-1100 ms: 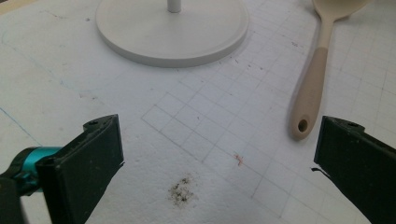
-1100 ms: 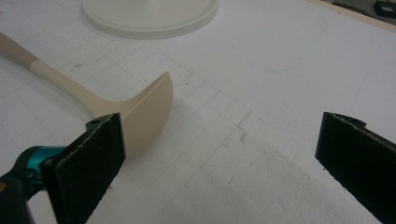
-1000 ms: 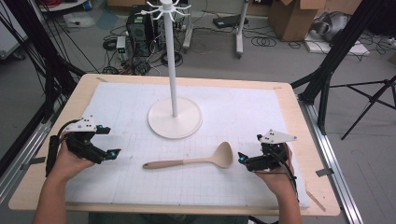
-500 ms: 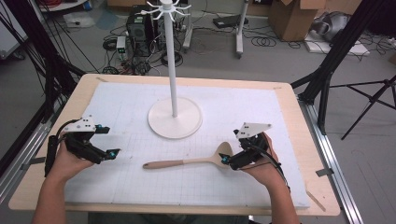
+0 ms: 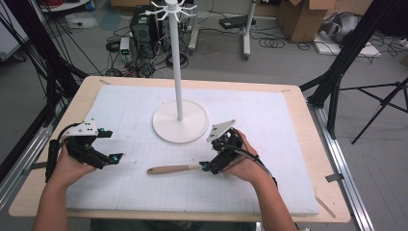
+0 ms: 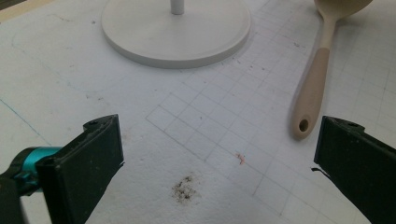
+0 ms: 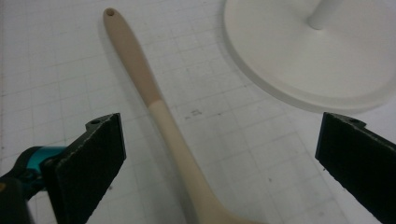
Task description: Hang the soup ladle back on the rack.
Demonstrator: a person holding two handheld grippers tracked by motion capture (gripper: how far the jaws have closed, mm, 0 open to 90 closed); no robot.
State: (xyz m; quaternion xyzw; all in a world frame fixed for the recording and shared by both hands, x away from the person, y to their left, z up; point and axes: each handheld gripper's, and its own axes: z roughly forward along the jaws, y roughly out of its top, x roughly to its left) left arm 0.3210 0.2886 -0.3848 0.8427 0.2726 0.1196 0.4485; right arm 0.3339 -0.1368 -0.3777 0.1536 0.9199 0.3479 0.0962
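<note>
The beige ladle (image 7: 154,100) lies flat on the gridded white foam mat (image 5: 269,163), its handle between the spread jaws of the right gripper (image 7: 219,154), probably untouched. The round white stand base (image 5: 180,121) sits near. The left gripper (image 5: 103,151), spread wide, has open mat around it.

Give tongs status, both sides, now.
Left tongs: open, holding nothing, apart from the ladle.
Right tongs: open, straddling the ladle's handle, not gripping it.
</note>
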